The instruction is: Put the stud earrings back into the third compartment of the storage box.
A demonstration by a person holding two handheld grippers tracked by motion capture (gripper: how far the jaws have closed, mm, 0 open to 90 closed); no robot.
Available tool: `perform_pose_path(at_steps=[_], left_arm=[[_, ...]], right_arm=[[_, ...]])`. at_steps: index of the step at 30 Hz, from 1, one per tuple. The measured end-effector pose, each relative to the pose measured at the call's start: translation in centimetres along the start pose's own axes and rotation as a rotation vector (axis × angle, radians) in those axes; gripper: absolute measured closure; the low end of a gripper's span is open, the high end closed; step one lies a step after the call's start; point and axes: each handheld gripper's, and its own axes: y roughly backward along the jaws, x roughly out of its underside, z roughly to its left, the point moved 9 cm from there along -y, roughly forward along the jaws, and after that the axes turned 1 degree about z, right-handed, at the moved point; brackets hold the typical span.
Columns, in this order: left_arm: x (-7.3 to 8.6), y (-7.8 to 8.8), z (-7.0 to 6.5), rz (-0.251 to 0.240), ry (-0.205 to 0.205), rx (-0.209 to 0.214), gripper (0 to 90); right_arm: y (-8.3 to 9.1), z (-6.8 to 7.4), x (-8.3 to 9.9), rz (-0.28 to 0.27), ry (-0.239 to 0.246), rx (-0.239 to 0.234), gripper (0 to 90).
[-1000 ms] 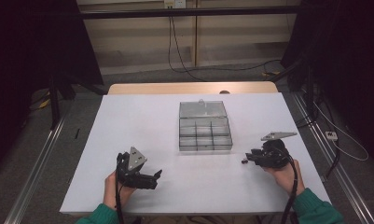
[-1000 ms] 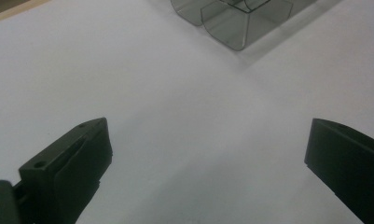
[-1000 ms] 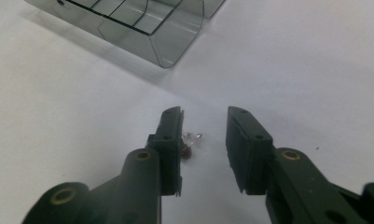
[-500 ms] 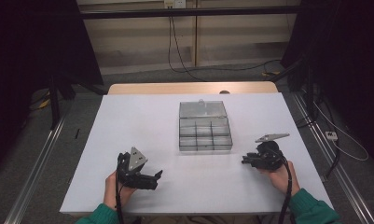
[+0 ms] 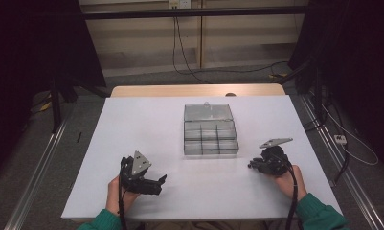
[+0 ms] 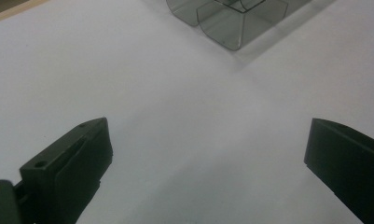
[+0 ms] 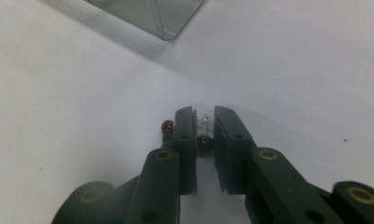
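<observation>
A clear plastic compartment box lies open in the middle of the white table, its lid folded back. My right gripper rests low on the table, right of the box's near corner. In the right gripper view its jaws are shut on a small dark red bead with a thin silvery lead. A second red bead lies just outside the left jaw. My left gripper sits at the table's near left, open wide with nothing between the jaws.
The box's corner shows far ahead of the left gripper, and another corner ahead of the right one. Dark frames and cables surround the table. A wooden strip runs along the far edge.
My right gripper has shifted slightly left and lower toward the table. The left gripper has stayed put.
</observation>
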Motion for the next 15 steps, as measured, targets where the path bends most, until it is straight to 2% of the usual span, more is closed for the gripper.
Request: perform_pose_path(at_steps=[4,8,15], left_arm=[[0.04,-0.02,0.04,0.001,-0.001,0.000,0.6],[0.10,-0.12,-0.02,0.007,-0.002,0.003,0.6],[0.04,-0.08,0.16,0.002,0.000,-0.001,0.6]], right_arm=[[-0.01,0.04,-0.06,-0.002,0.026,0.008,80.8],[0.09,0.10,-0.11,-0.006,0.035,0.004,81.1],[0.70,-0.09,-0.41,-0.030,0.043,0.028,81.1]])
